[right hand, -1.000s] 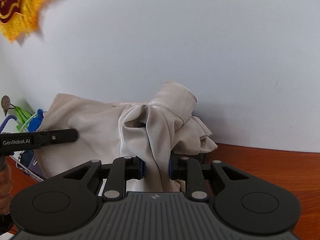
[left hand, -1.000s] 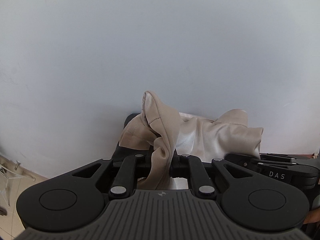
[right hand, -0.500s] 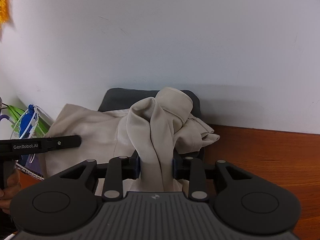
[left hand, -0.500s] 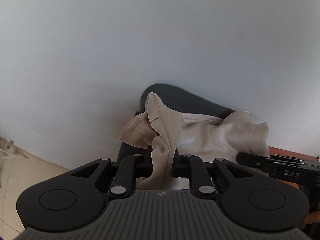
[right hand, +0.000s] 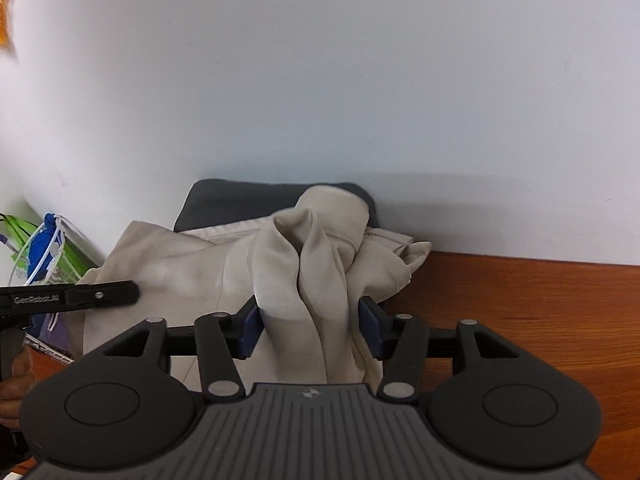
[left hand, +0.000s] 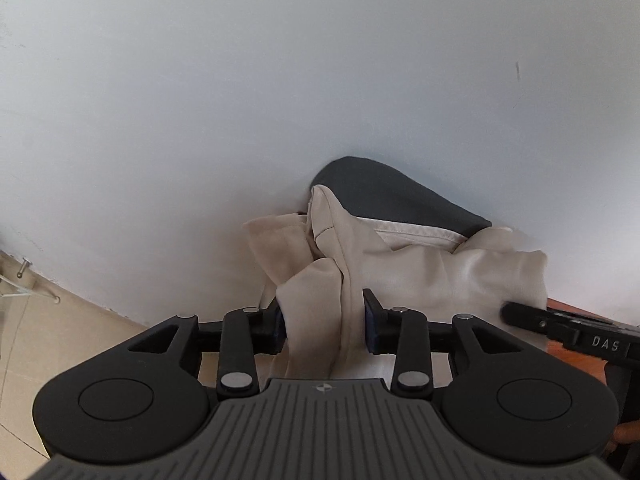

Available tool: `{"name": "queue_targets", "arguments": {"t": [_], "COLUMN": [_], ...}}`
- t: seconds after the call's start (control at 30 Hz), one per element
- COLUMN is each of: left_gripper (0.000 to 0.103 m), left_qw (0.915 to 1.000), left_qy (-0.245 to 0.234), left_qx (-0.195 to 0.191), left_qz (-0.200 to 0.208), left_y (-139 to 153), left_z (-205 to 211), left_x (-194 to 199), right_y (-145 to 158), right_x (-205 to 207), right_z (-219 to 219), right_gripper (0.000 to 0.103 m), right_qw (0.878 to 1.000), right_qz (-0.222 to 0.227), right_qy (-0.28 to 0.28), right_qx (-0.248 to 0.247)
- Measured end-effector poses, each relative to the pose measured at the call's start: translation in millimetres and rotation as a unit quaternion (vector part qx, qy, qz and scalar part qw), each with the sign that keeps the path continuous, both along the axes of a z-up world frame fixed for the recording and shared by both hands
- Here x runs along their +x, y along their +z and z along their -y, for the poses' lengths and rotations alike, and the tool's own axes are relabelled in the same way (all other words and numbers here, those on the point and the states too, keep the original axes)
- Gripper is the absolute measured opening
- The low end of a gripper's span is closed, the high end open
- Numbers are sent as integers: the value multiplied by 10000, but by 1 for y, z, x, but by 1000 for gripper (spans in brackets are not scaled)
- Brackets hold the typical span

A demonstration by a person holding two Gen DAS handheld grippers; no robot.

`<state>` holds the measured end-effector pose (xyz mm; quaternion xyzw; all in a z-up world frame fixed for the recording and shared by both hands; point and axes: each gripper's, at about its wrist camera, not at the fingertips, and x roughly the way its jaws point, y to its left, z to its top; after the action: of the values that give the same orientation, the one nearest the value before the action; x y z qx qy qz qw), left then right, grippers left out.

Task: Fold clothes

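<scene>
Plain pale wall [left hand: 280, 100] behind, w/ a reddish-brown wooden table [right hand: 520, 300] along its foot and beige floor tiles [left hand: 60, 340] at lower left of the left wrist view.

Left gripper [left hand: 323, 322]: jaws have just been opening and stand partway apart. A bunched fold of the beige garment [left hand: 420, 276] runs up between the blue pads; a gap shows beside the right-hand pad, so the cloth looks loose, not pinched. Right gripper [right hand: 308, 326]: jaws have also just been opening, wider than the left. A thick twist of the same garment [right hand: 180, 268] stands between the pads, apparently let go.

The garment lies draped over a dark grey folded item [right hand: 240, 200] at the wall, spreading between the two grippers and onto the table.

Handling, as a judgement: light, soft, slightly silky cloth. It will slump, crease and slide when released. Best grip is at hems or corners, pinching a single flat layer, not a wad.

Hard to make out: what kind of garment it is, where its sleeves or corners lie, and what the dark item underneath is. Cloth below the grippers is hidden by their bodies. A blue-and-green bag [right hand: 44, 248] at far left is cut off. Part of a hand [right hand: 16, 380] shows at the lower left edge.
</scene>
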<state>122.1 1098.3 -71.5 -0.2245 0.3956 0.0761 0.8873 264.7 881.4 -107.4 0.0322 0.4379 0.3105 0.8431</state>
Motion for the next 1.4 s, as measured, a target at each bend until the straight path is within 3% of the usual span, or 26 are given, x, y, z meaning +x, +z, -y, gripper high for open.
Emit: {"name": "queue_targets", "arguments": {"t": [0.5,0.8,1.13,1.4], "left_gripper": [39,39,39,39], "left_qw": [9997,9994,9994,9988], "left_qy": [33,-4,113,308], "left_qx": [207,254,275,387], "left_qz": [156,215,160,24], "left_y": [51,77,78,73], "left_z": [5,32,63,89], "left_x": [-111,-175,-254,-326], "right_y": [75,99,116,118], "right_x": [-66,-118,-186,-243], "right_z": [67,103,140,164], "right_gripper": [70,73,81,81], "right_qw": [9987,9986,9984,9986], "right_qz": [427,412,493,490], "right_qy": [-266,-303,-187,110], "right_qx": [32,150,219,191]}}
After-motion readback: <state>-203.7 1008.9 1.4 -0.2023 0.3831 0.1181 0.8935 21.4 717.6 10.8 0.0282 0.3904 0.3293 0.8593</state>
